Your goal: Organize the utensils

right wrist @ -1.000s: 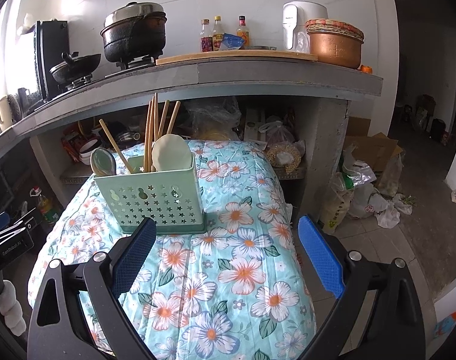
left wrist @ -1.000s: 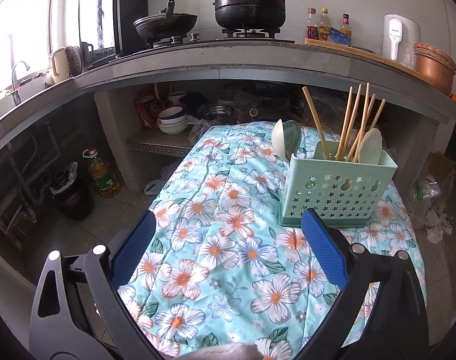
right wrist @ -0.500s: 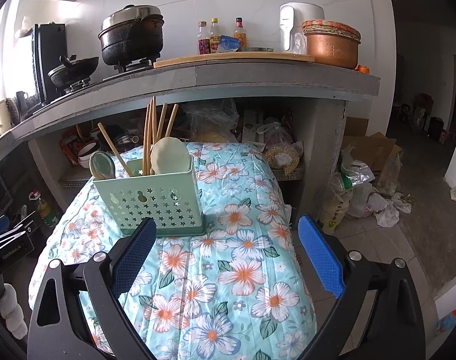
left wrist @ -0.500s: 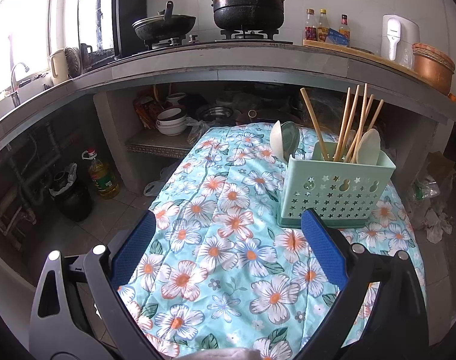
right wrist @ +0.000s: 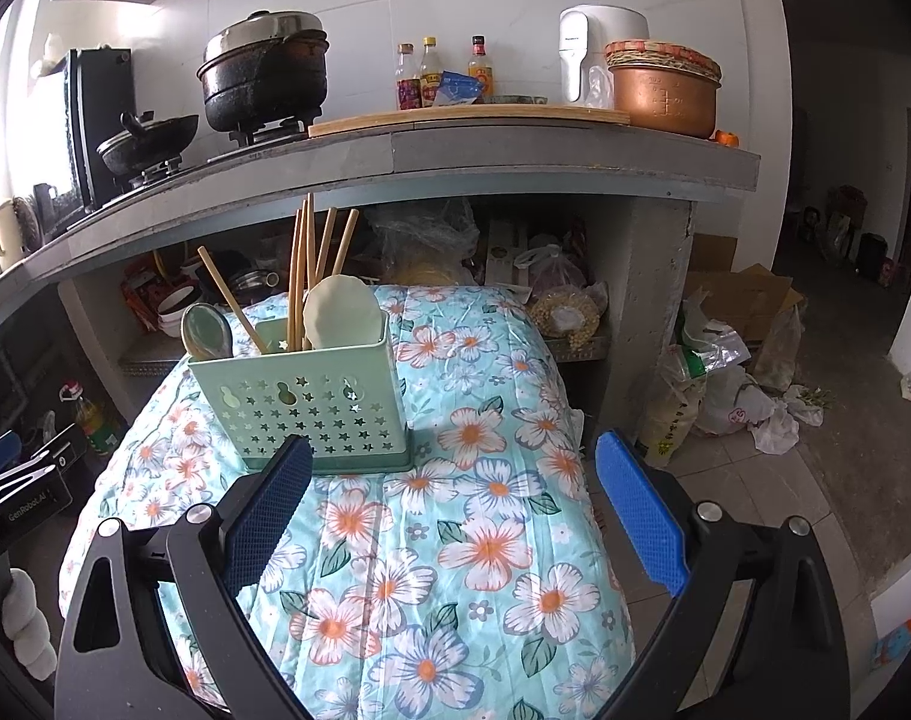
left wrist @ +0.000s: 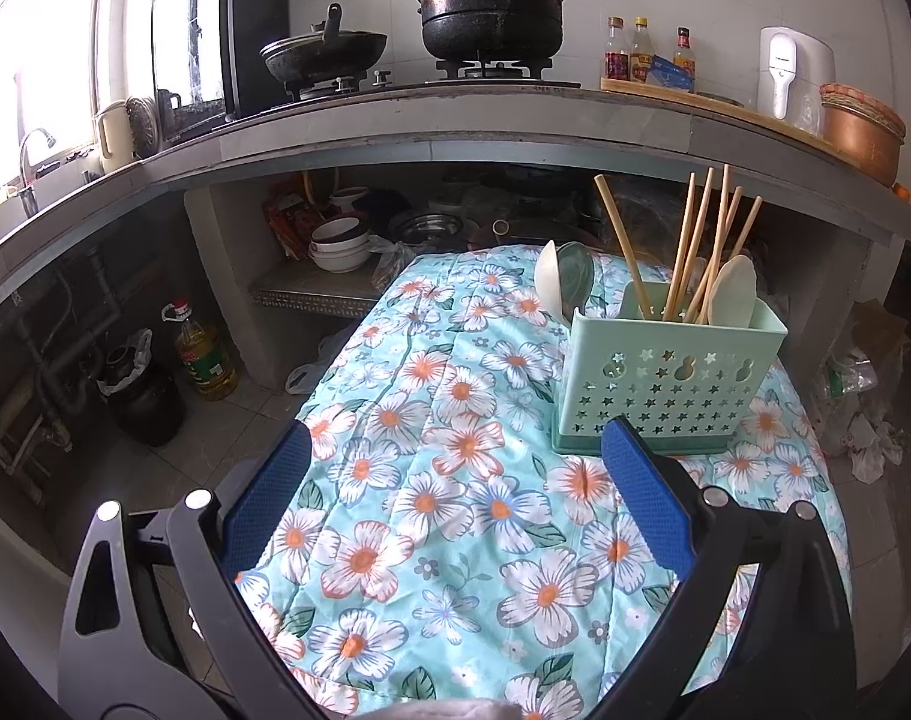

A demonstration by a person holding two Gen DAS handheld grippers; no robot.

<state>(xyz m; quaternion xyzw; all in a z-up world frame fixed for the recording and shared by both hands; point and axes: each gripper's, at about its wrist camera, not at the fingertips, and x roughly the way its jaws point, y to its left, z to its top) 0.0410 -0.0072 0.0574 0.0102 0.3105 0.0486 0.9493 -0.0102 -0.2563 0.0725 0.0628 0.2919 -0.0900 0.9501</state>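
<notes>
A mint-green perforated utensil holder [left wrist: 665,384] stands on the floral-cloth table [left wrist: 443,480]; it also shows in the right wrist view [right wrist: 305,408]. It holds several wooden chopsticks [left wrist: 695,246] and pale spoons [left wrist: 734,288], with a grey-green spoon [right wrist: 206,330] at its left end. My left gripper [left wrist: 455,450] is open and empty, hovering over the cloth in front-left of the holder. My right gripper [right wrist: 449,456] is open and empty, in front-right of the holder.
A concrete counter [left wrist: 455,120] behind the table carries a black pot [left wrist: 491,6], a wok [left wrist: 323,54], bottles [right wrist: 443,78] and a copper pot [right wrist: 665,90]. Bowls [left wrist: 338,243] sit under it. An oil bottle [left wrist: 203,354] and bags [right wrist: 731,396] lie on the floor.
Both grippers have drawn slightly back and up from the holder; it looks a little smaller and farther. Nothing was taken or released.
</notes>
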